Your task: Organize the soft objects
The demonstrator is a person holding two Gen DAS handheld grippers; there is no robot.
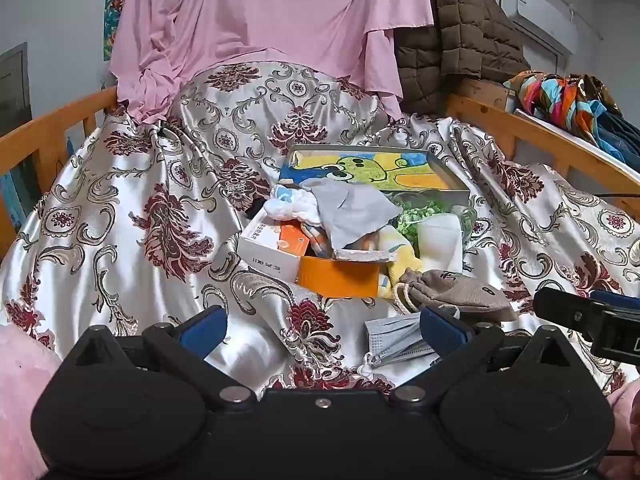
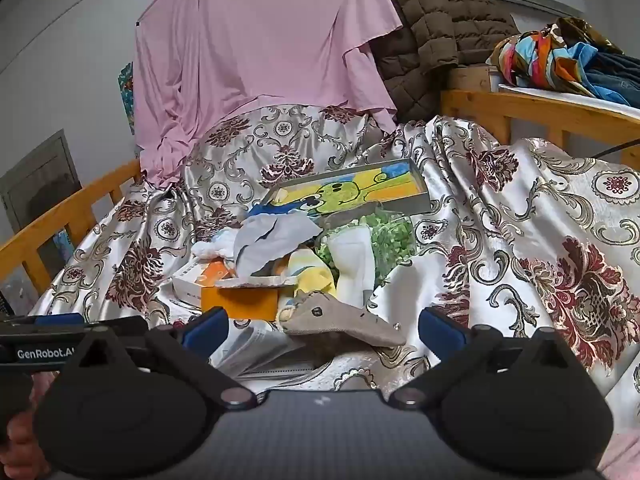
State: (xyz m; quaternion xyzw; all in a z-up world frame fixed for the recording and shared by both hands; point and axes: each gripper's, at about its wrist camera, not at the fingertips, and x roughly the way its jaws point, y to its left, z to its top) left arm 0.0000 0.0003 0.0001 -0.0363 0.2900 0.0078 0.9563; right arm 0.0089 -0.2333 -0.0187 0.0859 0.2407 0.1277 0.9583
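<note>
**A:** Soft objects heaped mid-bed: grey cloth (image 1: pixel 352 208) draped on top, yellow towel (image 1: pixel 398 248) under it, white fluffy piece (image 1: pixel 290 204) at the left edge. Where does the pile sit?

**B:** On a glossy satin bedspread (image 1: pixel 132 208), silver-white with maroon floral scrolls, rumpled into folds. Wooden bed rail (image 1: pixel 48 128) on both sides. Pink sheet (image 1: pixel 256 16) hangs behind, brown quilted jacket (image 1: pixel 456 36) beside it, white wall unit up in the right corner.

**A:** Hard items mixed in?

**B:** Orange box (image 1: pixel 340 276) and white carton (image 1: pixel 268 248) at the front; framed cartoon picture (image 1: pixel 372 168) tilted behind the heap; green-speckled bag (image 2: pixel 388 236) with a white roll at the right.

**A:** Nearest the camera?

**B:** Tan drawstring pouch (image 2: pixel 344 320), coarse weave, lying flat just in front of the pile. Pale blue pleated face mask (image 1: pixel 396 340) beside it, touching the satin.

**A:** Tongs?

**B:** Left tongs (image 1: pixel 320 328) spread wide, blue pads, holding nothing. Right tongs (image 2: pixel 322 328) likewise spread, empty, pouch lying between the pads' line of sight.
</note>
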